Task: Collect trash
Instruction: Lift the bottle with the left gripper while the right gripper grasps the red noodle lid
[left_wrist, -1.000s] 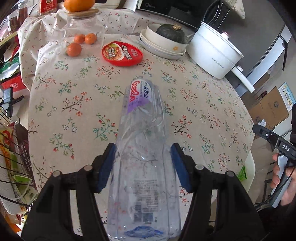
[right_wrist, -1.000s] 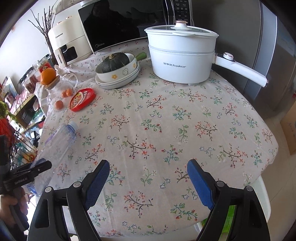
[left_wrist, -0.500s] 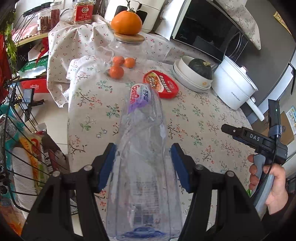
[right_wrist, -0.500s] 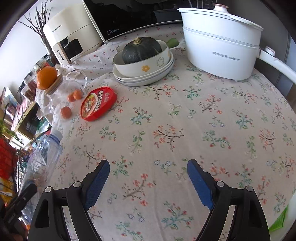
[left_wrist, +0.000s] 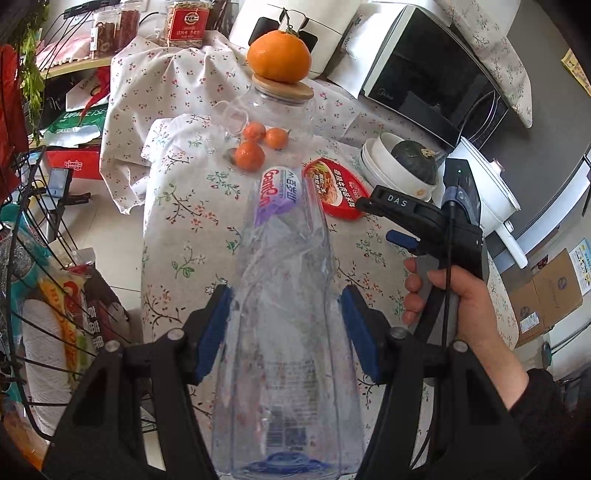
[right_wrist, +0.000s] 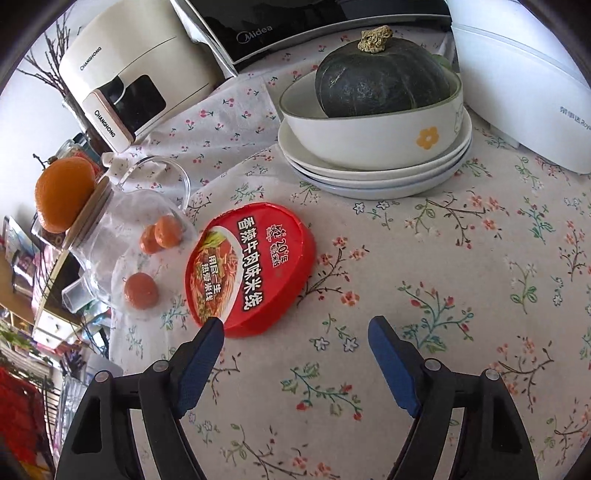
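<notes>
My left gripper (left_wrist: 286, 321) is shut on a clear empty plastic bottle (left_wrist: 284, 295) with a purple label, held up over the table's near edge. A red instant-noodle lid (right_wrist: 249, 267) lies flat on the floral tablecloth (right_wrist: 424, 295); it also shows in the left wrist view as the red lid (left_wrist: 336, 188). My right gripper (right_wrist: 295, 330) hovers just in front of that lid, its jaws closing with only cloth between them; its left fingertip (right_wrist: 212, 332) overlaps the lid's near rim. The right gripper (left_wrist: 402, 225), held by a hand, shows beside the lid.
A glass jar (right_wrist: 122, 236) with small oranges and a big orange (right_wrist: 62, 192) on its lid stands left of the red lid. Stacked plates and a bowl with a dark squash (right_wrist: 376, 81) sit behind, beside a white pot (right_wrist: 524, 96). A wire rack (left_wrist: 33, 295) stands left.
The right gripper has swept forward and down across the table to the red lid, and its jaws have narrowed. The left gripper drew back off the table's edge with the bottle still held.
</notes>
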